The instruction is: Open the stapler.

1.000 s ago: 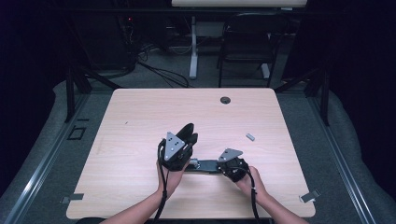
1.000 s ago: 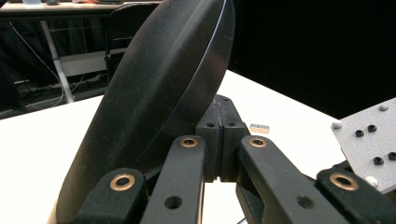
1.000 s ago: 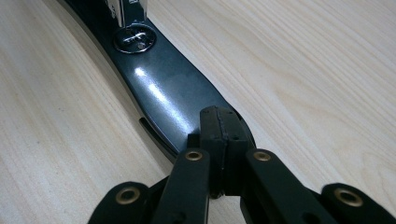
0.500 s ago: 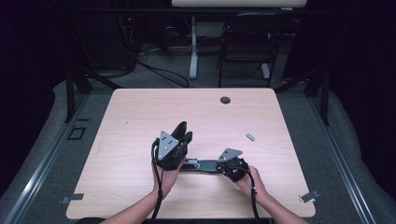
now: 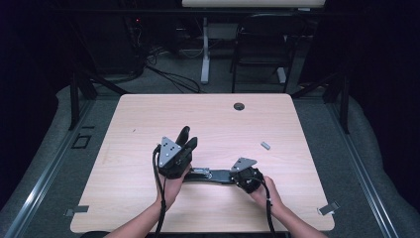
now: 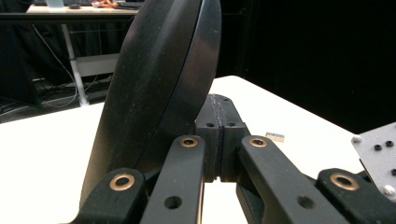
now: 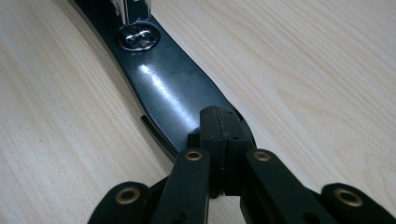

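Left gripper (image 5: 188,139) raised off the surface (image 5: 148,119), jaws closed flat against each other with nothing between them; in the left gripper view a large black curved handle (image 6: 159,93) stands just beside the closed jaws, on their left. Right gripper (image 5: 233,177) low on the surface, pointing left toward the other hand, jaws likewise pressed together; in the right gripper view their tips rest on the near end of a glossy black stapler (image 7: 173,93), whose base lies flat on the wood with a shiny metal plate (image 7: 137,36) farther along it. In the high view the stapler (image 5: 210,174) lies between the two hands near the front edge, its top arm lifted beside the left gripper. A small grey piece (image 5: 266,145) lies apart to the right; a dark round cable hole (image 5: 239,106) sits near the far edge.
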Action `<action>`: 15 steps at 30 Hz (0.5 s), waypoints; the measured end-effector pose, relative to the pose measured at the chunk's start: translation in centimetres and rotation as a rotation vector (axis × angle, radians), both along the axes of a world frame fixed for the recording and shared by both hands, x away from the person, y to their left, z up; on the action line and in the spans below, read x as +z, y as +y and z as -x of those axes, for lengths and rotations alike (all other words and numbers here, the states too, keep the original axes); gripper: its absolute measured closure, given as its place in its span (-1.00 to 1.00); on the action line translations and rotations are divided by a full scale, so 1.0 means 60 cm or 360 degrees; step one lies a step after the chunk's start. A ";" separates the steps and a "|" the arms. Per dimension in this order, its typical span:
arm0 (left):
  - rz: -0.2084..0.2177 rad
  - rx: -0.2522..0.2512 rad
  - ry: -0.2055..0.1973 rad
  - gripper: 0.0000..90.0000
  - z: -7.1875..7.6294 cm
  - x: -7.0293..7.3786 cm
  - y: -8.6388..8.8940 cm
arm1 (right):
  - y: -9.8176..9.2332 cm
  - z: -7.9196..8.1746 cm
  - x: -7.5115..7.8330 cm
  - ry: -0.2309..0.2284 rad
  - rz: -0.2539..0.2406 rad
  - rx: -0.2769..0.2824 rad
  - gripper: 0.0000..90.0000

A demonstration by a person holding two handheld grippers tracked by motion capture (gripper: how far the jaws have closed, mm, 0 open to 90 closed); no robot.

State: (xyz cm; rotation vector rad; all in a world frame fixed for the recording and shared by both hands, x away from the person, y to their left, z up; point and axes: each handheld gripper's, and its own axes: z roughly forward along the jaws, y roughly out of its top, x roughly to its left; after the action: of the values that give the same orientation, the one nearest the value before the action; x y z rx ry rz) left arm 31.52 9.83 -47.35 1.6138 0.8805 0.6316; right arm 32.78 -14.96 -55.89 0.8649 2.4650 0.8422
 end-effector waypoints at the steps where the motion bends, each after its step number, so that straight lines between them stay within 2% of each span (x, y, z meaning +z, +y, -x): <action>1: -0.0001 0.0000 -0.0001 1.00 0.000 0.000 0.000 | 0.000 0.000 0.000 0.0001 -0.0005 0.0000 1.00; 15: -0.0003 0.0046 -0.0009 1.00 -0.002 0.004 0.011 | 0.001 0.000 0.000 -0.0005 0.0008 0.0011 1.00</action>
State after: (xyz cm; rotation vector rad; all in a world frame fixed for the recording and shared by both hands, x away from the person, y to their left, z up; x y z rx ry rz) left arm 31.64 10.48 -47.13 1.6027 0.9004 0.6570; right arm 32.78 -14.92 -55.89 0.8533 2.4673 0.8384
